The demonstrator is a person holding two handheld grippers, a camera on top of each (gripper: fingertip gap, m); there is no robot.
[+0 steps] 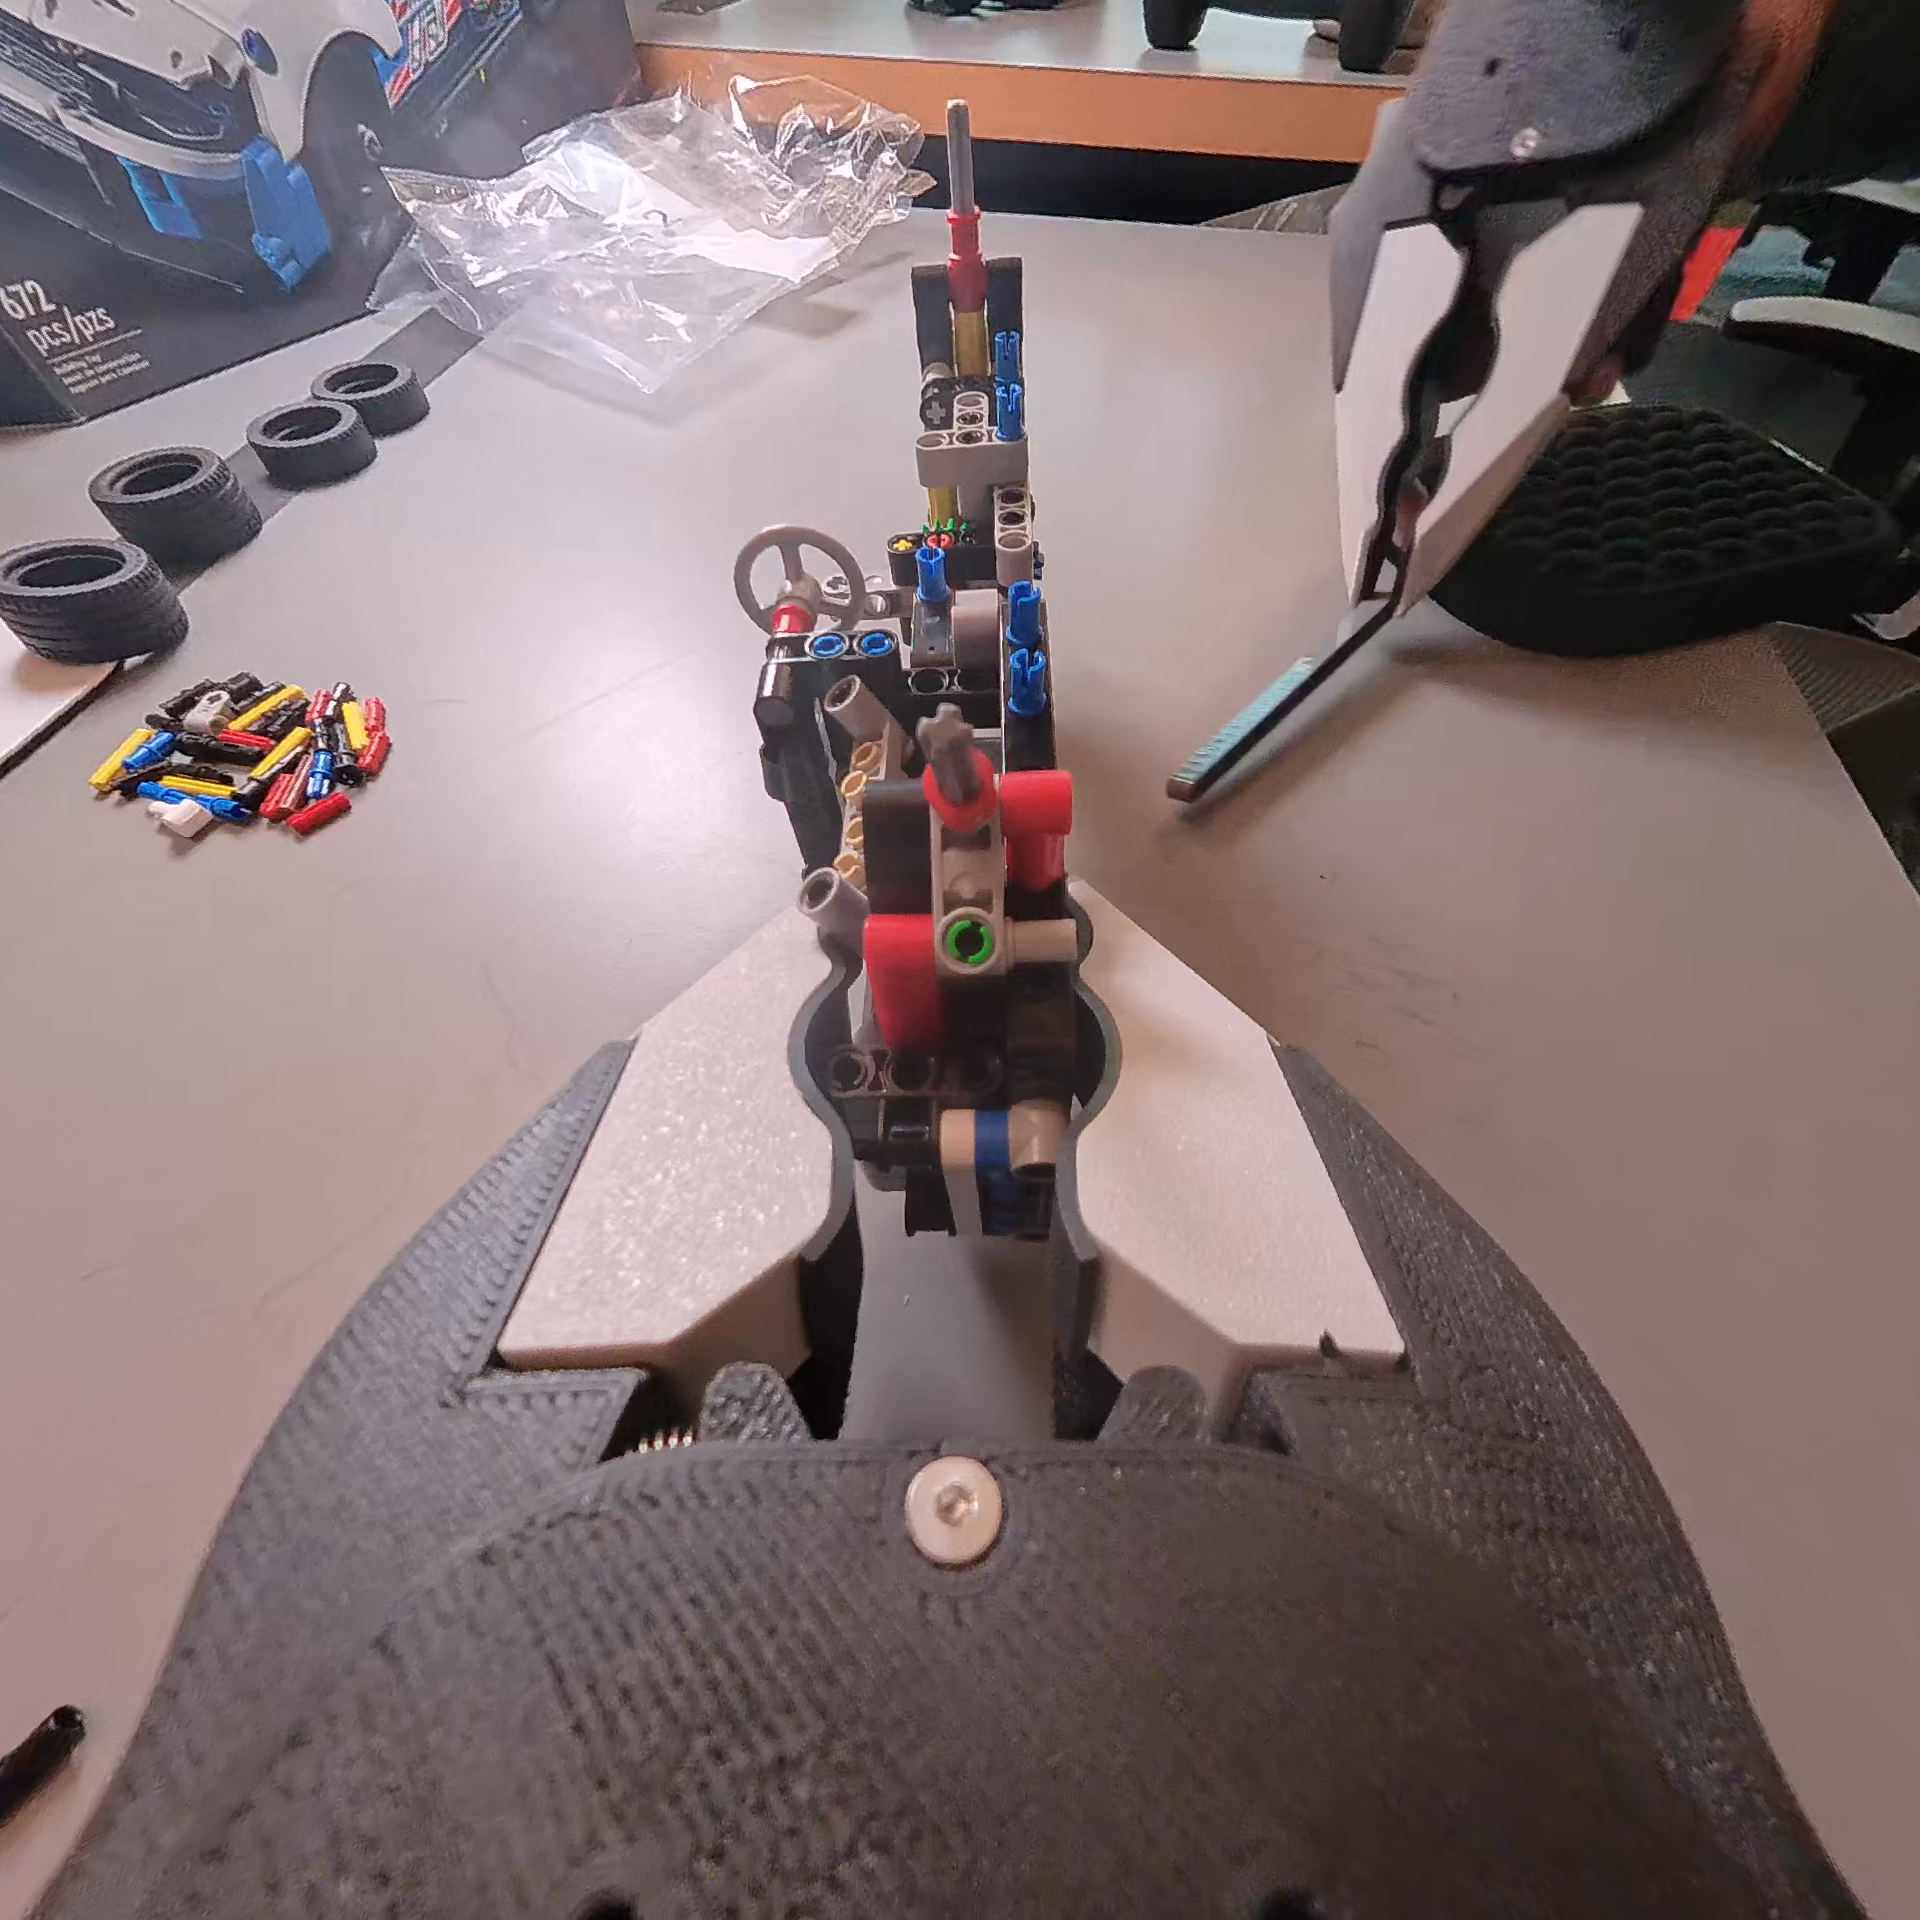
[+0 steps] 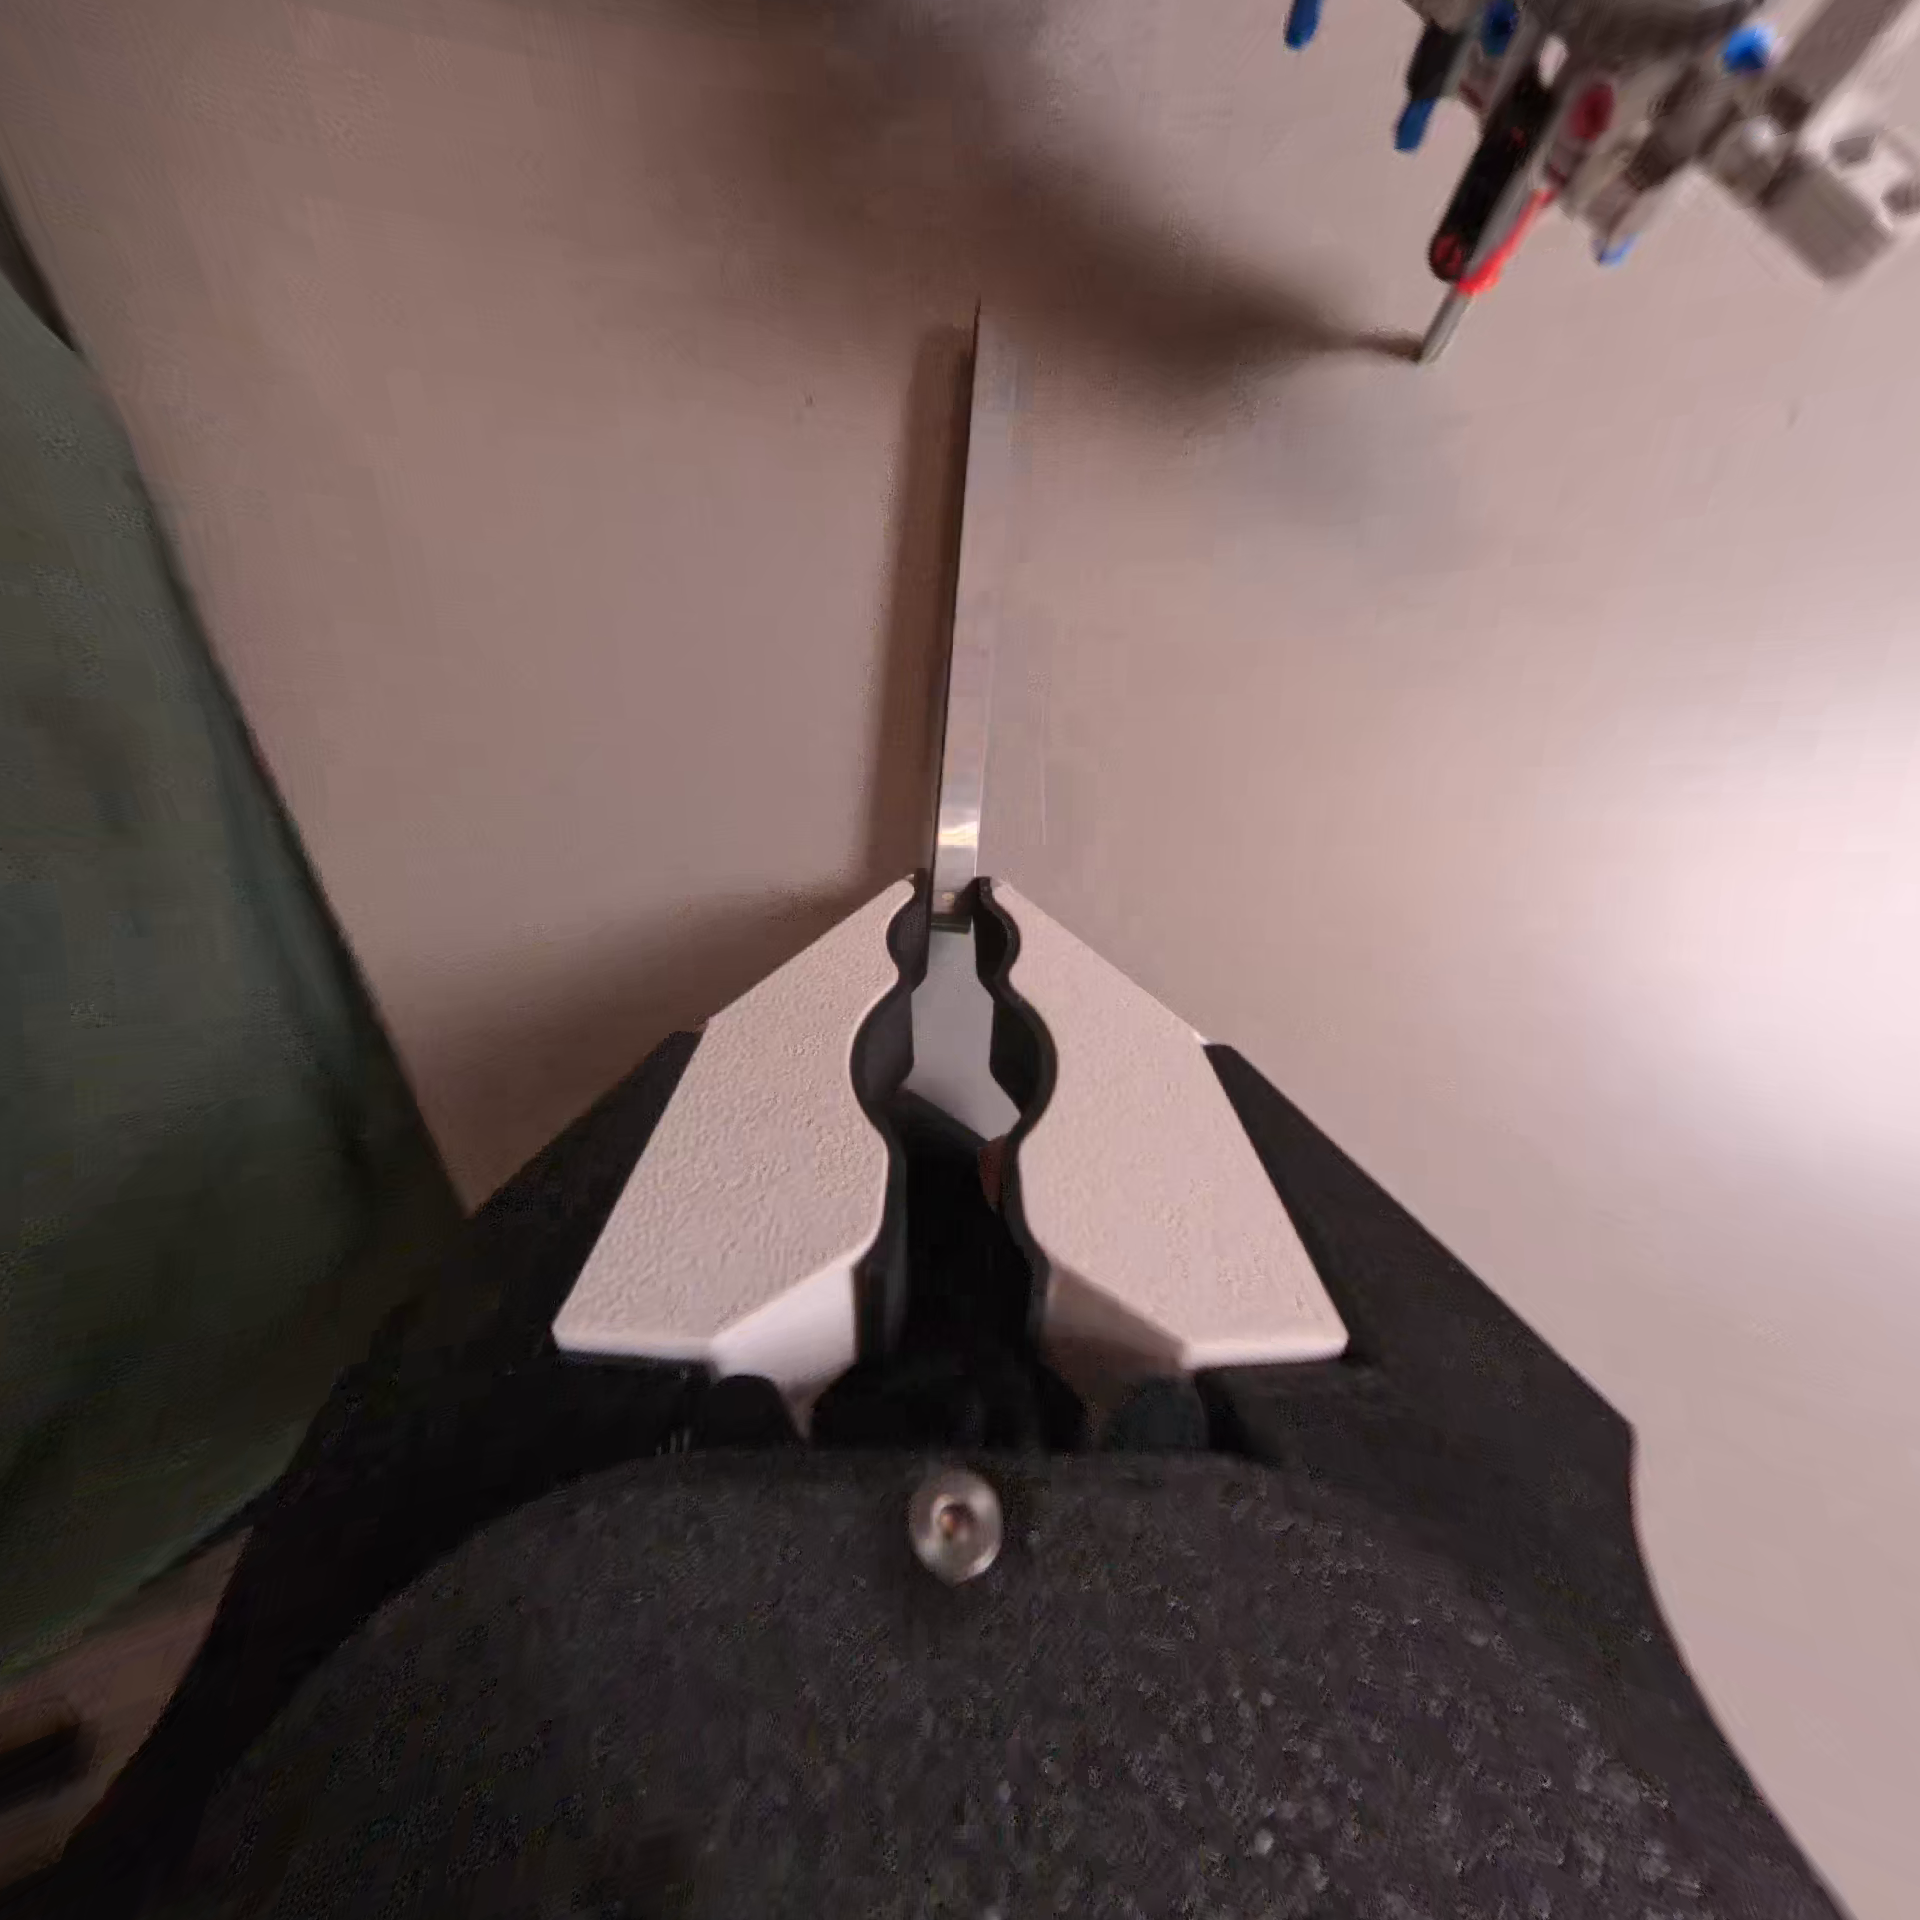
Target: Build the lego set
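Observation:
My left gripper is shut on the near end of a long, partly built lego chassis, which stands on edge and runs away from me over the grey table. It carries blue pins, red parts, a grey steering wheel and a grey axle at the far end. My right gripper is shut on a long thin flat black strip, seen edge-on. In the left wrist view the right gripper hangs to the right of the chassis, with the strip slanting down to the table. The chassis's far end shows blurred at the top right.
Several black tyres and a pile of small coloured pins lie at the left. Empty clear bags and the set's box are at the back left. A black mesh chair seat is past the table's right edge. Tip to tip, the grippers are about 20 cm apart.

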